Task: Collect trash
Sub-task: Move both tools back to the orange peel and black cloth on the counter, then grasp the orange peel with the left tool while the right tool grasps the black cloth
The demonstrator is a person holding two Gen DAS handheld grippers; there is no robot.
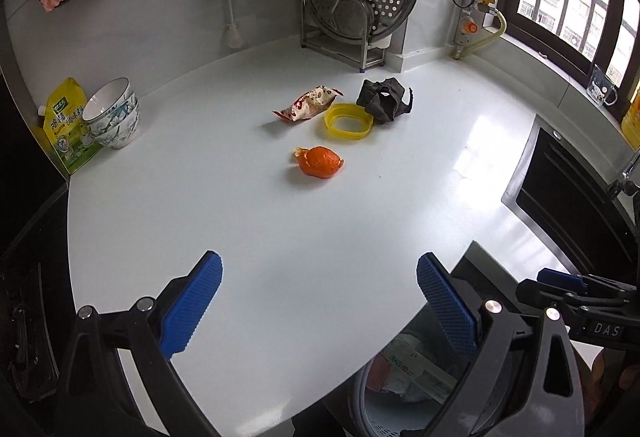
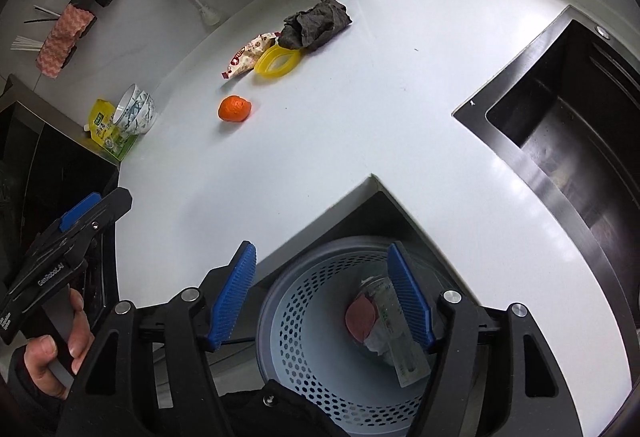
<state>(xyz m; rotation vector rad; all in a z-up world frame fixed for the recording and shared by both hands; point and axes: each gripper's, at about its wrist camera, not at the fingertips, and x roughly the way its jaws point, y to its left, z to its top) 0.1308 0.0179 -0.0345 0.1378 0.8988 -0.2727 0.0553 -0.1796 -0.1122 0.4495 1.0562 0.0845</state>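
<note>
My right claw hangs wide and empty over the perforated pale-blue bin, trash already inside. My left claw, also wide, faces the orange peel on the white table.

left tool: jaws apart, nothing held | right tool: jaws apart, nothing held

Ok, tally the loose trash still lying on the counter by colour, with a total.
Orange: 1, the orange peel
Yellow: 1, the plastic ring
Dark grey: 1, the crumpled rag
Red and white: 1, the snack wrapper
Total: 4
</note>
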